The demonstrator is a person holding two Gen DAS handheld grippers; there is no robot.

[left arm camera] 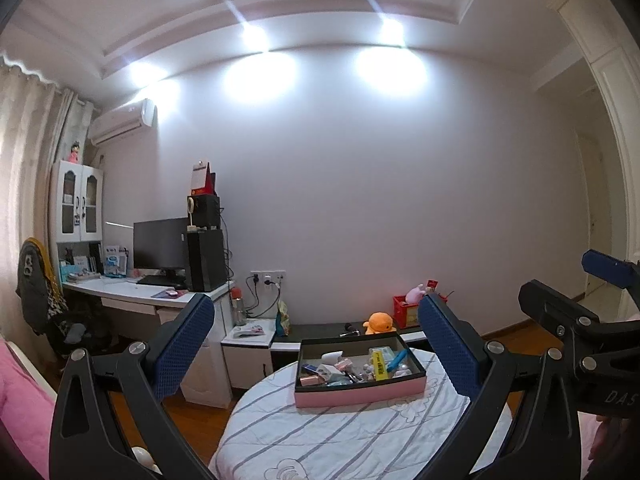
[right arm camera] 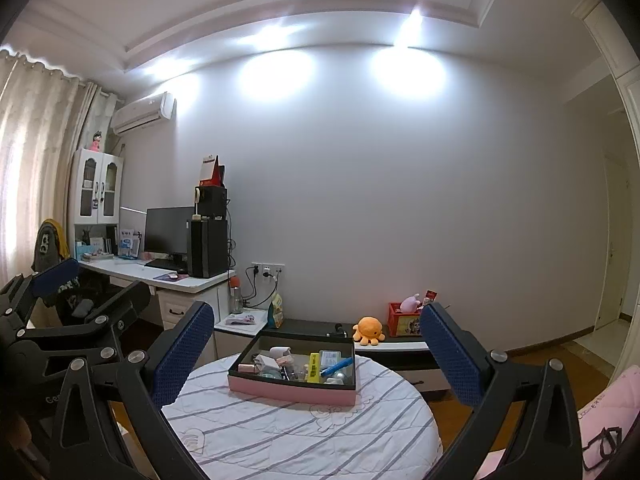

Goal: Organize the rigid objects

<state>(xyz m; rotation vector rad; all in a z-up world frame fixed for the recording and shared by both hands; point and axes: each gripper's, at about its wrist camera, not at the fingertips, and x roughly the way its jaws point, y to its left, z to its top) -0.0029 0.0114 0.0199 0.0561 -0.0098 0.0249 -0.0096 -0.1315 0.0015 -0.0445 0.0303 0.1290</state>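
Pink tray sits on striped round table facing bare wall.

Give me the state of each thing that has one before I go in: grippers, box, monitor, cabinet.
Left gripper: open, empty, held above the table.
Right gripper: open, empty.
Box: lidless, upright on the table, full of small items.
Marker: yellow, lying inside the box.
Monitor: screen dark.
Cabinet: doors shut.

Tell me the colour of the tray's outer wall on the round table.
Pink outside, dark inside. The tray shows best in the right wrist view.
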